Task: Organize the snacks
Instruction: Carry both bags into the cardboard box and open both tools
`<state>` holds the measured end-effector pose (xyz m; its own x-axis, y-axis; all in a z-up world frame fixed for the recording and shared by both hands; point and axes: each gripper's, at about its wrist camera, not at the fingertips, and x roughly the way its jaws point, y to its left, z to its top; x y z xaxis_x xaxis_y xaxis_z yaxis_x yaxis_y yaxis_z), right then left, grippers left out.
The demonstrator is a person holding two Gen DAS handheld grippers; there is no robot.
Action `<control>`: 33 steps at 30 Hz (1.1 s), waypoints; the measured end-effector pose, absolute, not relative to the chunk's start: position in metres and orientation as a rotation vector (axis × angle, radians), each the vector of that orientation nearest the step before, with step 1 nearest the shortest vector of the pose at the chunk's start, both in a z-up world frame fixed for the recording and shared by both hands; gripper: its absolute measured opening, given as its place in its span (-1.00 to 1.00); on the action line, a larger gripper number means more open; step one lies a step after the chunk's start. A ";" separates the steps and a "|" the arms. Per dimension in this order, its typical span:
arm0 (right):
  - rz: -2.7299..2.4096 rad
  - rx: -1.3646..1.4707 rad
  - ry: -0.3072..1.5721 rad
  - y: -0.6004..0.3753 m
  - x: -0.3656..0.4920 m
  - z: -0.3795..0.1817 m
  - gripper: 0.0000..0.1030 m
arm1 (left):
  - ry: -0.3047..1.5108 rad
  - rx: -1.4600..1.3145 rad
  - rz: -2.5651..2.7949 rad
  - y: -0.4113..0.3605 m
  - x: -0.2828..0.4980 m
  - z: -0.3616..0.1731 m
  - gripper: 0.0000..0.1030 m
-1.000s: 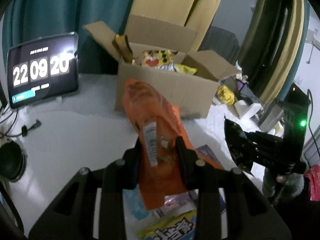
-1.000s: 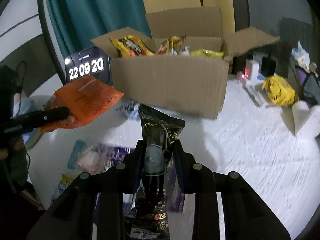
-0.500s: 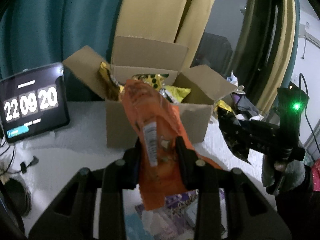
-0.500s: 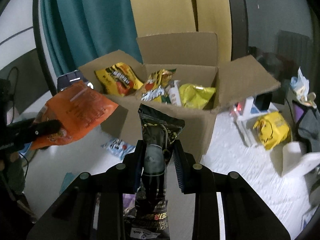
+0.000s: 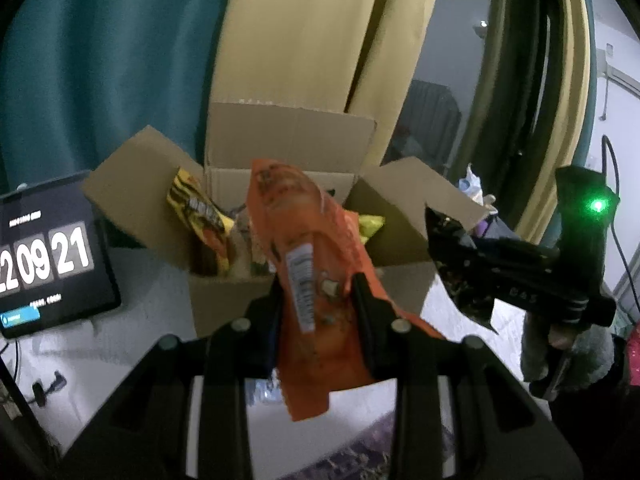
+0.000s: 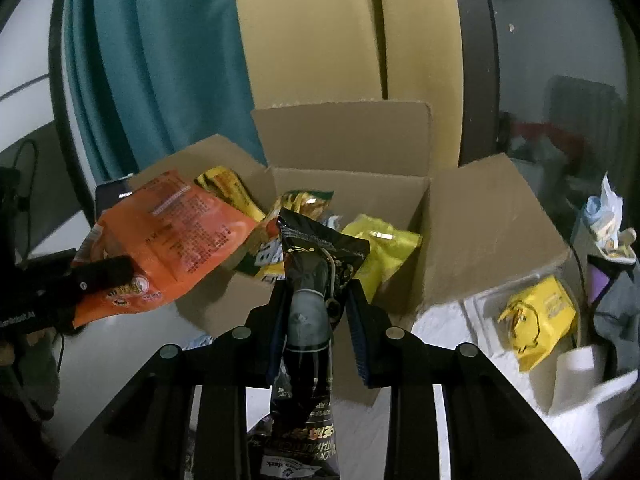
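Note:
My left gripper (image 5: 318, 280) is shut on an orange snack bag (image 5: 308, 272), held upright just before the open cardboard box (image 5: 228, 300). In the right wrist view the same orange snack bag (image 6: 168, 240) hangs at the box's left corner. My right gripper (image 6: 316, 280) is shut on a black snack bag (image 6: 316, 256), raised in front of the cardboard box (image 6: 480, 232). Seen from the left wrist, the right gripper (image 5: 452, 256) holds the black snack bag (image 5: 460, 272) at the box's right flap. Several yellow snack bags (image 6: 380, 248) lie inside the box.
A tablet clock (image 5: 48, 260) stands left of the box on the white table (image 5: 152, 288). A yellow bag (image 6: 540, 316) and white objects (image 6: 580, 372) sit at the right. More snack packets (image 5: 360, 452) lie below my grippers. Teal and yellow curtains (image 6: 200, 60) hang behind.
Both grippers have risen and moved toward the box with their bags; the box now looms larger and its inside shows. The clock's seconds ticked on by one.

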<state>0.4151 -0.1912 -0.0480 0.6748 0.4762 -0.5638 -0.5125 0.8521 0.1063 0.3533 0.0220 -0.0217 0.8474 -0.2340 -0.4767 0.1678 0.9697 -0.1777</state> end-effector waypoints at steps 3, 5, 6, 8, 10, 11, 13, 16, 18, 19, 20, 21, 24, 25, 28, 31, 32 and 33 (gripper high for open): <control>0.544 -0.075 0.596 -0.190 0.428 -0.043 -0.40 | 0.505 -0.126 -0.198 0.023 0.367 -0.019 -0.37; 0.538 -0.079 0.583 -0.189 0.437 -0.038 -0.40 | 0.498 -0.126 -0.186 0.026 0.377 -0.019 -0.37; 0.534 -0.078 0.576 -0.189 0.441 -0.037 -0.40 | 0.495 -0.128 -0.179 0.027 0.382 -0.018 -0.37; 0.520 -0.073 0.562 -0.190 0.451 -0.034 -0.40 | 0.495 -0.128 -0.173 0.029 0.390 -0.019 -0.37; 0.506 -0.064 0.556 -0.190 0.462 -0.033 -0.40 | 0.498 -0.126 -0.166 0.030 0.401 -0.020 -0.37; 0.501 -0.063 0.557 -0.190 0.467 -0.034 -0.40 | 0.501 -0.126 -0.162 0.030 0.405 -0.021 -0.37; 0.494 -0.058 0.560 -0.190 0.475 -0.037 -0.40 | 0.509 -0.128 -0.156 0.031 0.413 -0.024 -0.37; 0.493 -0.045 0.569 -0.188 0.486 -0.040 -0.40 | 0.515 -0.128 -0.146 0.033 0.425 -0.026 -0.37; 0.493 -0.040 0.562 -0.187 0.491 -0.040 -0.40 | 0.520 -0.135 -0.139 0.036 0.433 -0.029 -0.37; 0.491 -0.038 0.558 -0.188 0.494 -0.040 -0.40 | 0.526 -0.137 -0.133 0.036 0.437 -0.030 -0.35; 0.489 -0.038 0.555 -0.188 0.496 -0.039 -0.40 | 0.529 -0.138 -0.127 0.037 0.440 -0.032 -0.35; 0.485 -0.037 0.551 -0.187 0.500 -0.039 -0.40 | 0.532 -0.137 -0.123 0.037 0.442 -0.033 -0.34; 0.477 -0.039 0.547 -0.185 0.508 -0.040 -0.40 | 0.550 -0.134 -0.118 0.036 0.449 -0.037 -0.30; 0.474 -0.040 0.547 -0.183 0.512 -0.040 -0.40 | 0.550 -0.134 -0.119 0.036 0.450 -0.037 -0.24; 0.456 -0.048 0.554 -0.180 0.520 -0.045 -0.40 | 0.546 -0.144 -0.115 0.038 0.451 -0.036 0.01; 0.437 -0.047 0.575 -0.178 0.526 -0.050 -0.06 | 0.543 -0.155 -0.119 0.041 0.449 -0.035 0.20; 0.438 -0.043 0.574 -0.178 0.525 -0.051 0.06 | 0.541 -0.156 -0.119 0.041 0.447 -0.035 0.23; 0.437 -0.043 0.568 -0.178 0.524 -0.050 0.07 | 0.538 -0.155 -0.116 0.041 0.445 -0.034 0.27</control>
<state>0.5241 -0.1782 -0.0502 0.7541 0.3889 -0.5293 -0.4120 0.9077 0.0798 0.4448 0.0406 -0.0342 0.8527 -0.1503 -0.5002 0.0694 0.9818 -0.1767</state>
